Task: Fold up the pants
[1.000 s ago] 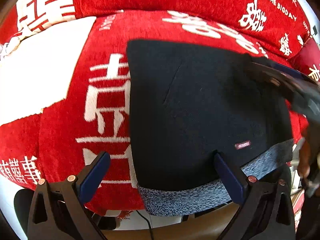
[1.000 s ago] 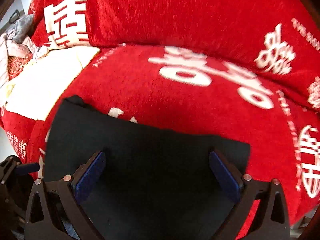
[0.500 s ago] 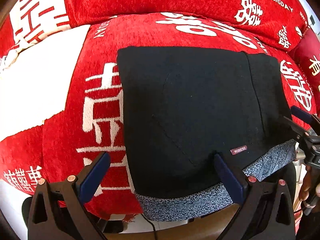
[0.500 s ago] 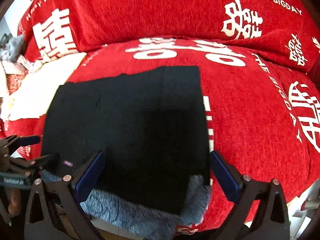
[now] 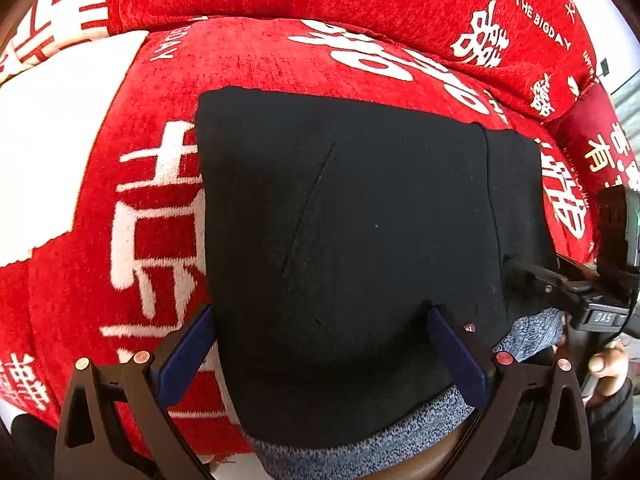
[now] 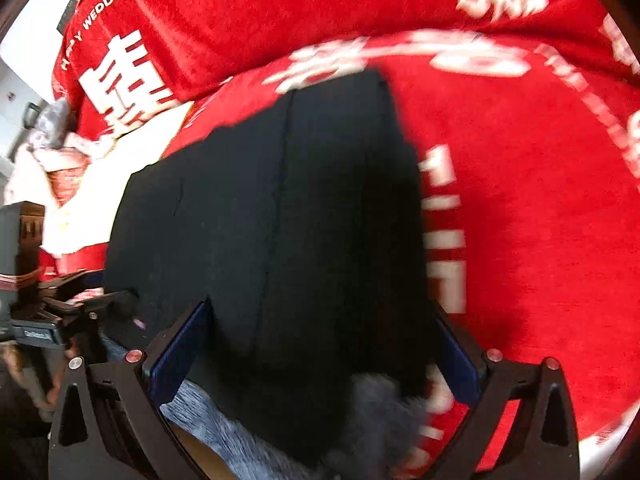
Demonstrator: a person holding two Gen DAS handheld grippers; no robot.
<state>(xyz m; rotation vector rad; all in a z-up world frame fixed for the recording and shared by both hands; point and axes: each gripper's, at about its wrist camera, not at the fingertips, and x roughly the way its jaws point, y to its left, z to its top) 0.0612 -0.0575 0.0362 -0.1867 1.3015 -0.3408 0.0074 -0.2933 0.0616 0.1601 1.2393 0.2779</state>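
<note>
On the red sofa cover (image 5: 256, 60) with its white lettering, your black pants (image 5: 344, 240) lie folded into a flat block, the grey speckled waistband (image 5: 348, 440) at the near edge hanging just over the seat front. From your left gripper (image 5: 320, 356), fingers spread wide and holding nothing, you get what the other view lacks: a white cloth (image 5: 60, 140) at far left, a slanted pocket seam, a small label, and your right gripper (image 5: 532, 276) resting at the pants' right edge. From your right gripper (image 6: 324, 348), fingers likewise spread and empty, the picture is blurred, yet it alone shows a heap of laundry (image 6: 52, 140) at far left and the left gripper (image 6: 80, 292) by the pants' left edge. Seen there, the block's long axis runs from near waistband toward the backrest, leaning slightly right.
</note>
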